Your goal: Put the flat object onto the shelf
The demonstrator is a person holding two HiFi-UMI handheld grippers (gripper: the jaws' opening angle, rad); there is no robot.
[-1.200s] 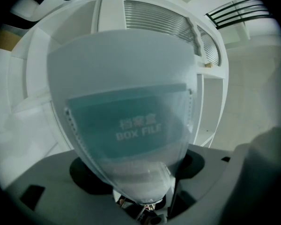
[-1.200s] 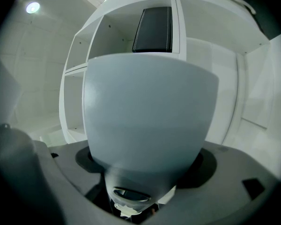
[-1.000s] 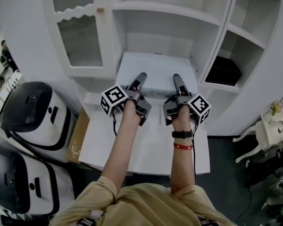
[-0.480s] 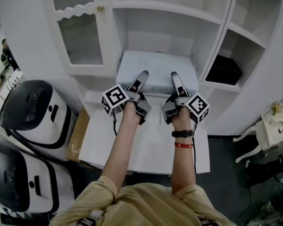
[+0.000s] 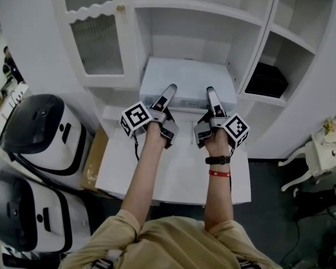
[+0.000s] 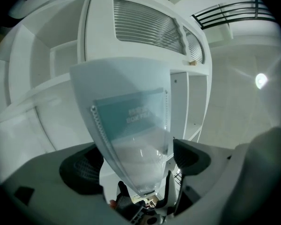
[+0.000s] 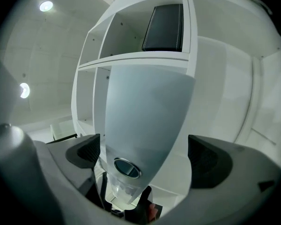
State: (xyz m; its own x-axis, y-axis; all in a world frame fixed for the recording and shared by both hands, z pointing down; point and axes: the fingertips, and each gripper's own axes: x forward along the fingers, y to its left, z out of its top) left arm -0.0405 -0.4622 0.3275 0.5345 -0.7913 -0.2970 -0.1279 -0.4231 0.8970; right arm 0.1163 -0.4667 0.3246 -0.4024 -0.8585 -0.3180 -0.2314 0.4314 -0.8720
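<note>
Flat object (image 5: 187, 82), a white box file, lies on the shelf (image 5: 186, 114) of the white cabinet, its spine along the shelf's front edge and facing the person. It sits straight ahead of both grippers, neither one nearer. The left gripper (image 5: 168, 91) and right gripper (image 5: 211, 92) straddle that near edge. Their jaws have just been opening and stand spread, the file between the pads but not pinched. Up close the file (image 6: 131, 125) looks matte and rigid, with a clear label pocket. The right side (image 7: 145, 121) shows a metal-ringed finger hole. Judging by this, only pulling both grippers straight back remains.
</note>
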